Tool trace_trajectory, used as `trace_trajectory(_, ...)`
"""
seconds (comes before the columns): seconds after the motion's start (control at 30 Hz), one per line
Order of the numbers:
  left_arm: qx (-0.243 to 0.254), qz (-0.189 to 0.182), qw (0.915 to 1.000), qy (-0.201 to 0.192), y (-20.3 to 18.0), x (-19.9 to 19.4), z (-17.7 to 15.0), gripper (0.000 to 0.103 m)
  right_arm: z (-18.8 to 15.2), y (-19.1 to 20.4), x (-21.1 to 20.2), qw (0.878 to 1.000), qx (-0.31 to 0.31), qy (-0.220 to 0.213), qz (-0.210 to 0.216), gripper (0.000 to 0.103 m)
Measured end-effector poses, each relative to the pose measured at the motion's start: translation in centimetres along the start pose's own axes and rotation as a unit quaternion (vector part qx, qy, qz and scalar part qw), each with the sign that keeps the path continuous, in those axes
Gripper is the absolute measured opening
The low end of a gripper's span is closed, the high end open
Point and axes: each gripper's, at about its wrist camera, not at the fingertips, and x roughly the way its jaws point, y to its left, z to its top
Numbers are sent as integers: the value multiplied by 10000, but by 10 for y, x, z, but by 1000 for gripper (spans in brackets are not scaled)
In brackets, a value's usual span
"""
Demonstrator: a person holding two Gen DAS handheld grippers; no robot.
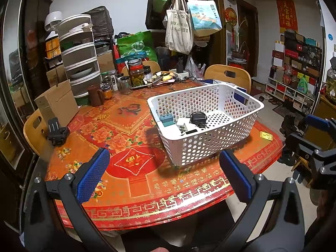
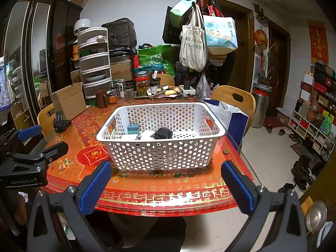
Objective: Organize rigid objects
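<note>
A white perforated basket stands on the red patterned table. Inside it lie a grey-blue plug charger, a black adapter with its cord and white chargers. My left gripper hangs open over the table's near edge, left of the basket, nothing between its fingers. In front of the basket my right gripper is also open and holds nothing. A black clip holder lies at the table's left edge.
A cardboard box, brown mug, jars and a stacked drawer unit crowd the far left. Wooden chairs surround the table. A yellow card and a coin lie right of the basket.
</note>
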Motion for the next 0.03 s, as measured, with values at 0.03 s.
trace_trajectory(0.03, -42, -5, 10000, 8, 2, 0, -1, 103, 0, 0, 0, 10000, -3, -1, 7, 103)
